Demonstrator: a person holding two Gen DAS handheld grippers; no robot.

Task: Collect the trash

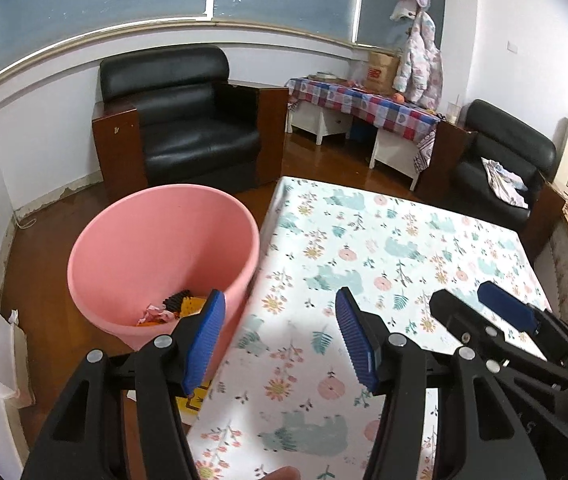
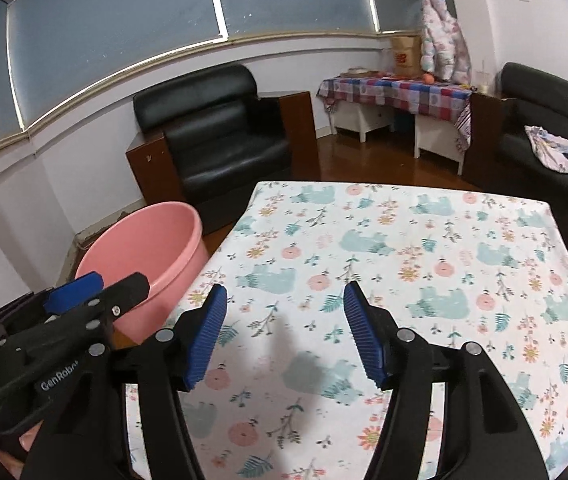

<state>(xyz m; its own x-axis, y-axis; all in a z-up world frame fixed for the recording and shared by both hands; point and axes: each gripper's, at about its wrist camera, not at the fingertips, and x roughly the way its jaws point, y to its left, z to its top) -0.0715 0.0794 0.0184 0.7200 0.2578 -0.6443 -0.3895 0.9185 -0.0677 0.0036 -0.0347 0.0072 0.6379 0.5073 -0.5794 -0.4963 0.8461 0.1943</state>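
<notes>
A pink plastic bin (image 1: 155,256) stands on the floor at the left edge of a table with a floral cloth (image 1: 384,264). Crumpled pink, orange and black trash (image 1: 171,308) lies at the bin's bottom. My left gripper (image 1: 279,340) is open and empty, over the table's left edge beside the bin. My right gripper (image 2: 284,332) is open and empty above the cloth (image 2: 404,264). The right gripper shows in the left wrist view (image 1: 484,312), and the left gripper shows in the right wrist view (image 2: 95,292) in front of the bin (image 2: 147,252).
A black armchair (image 1: 187,120) stands behind the bin. A low table with a checked cloth (image 1: 364,104) and a second black armchair (image 1: 504,160) stand at the back right. The floor is brown wood. A yellow item (image 1: 195,398) lies under the table's edge.
</notes>
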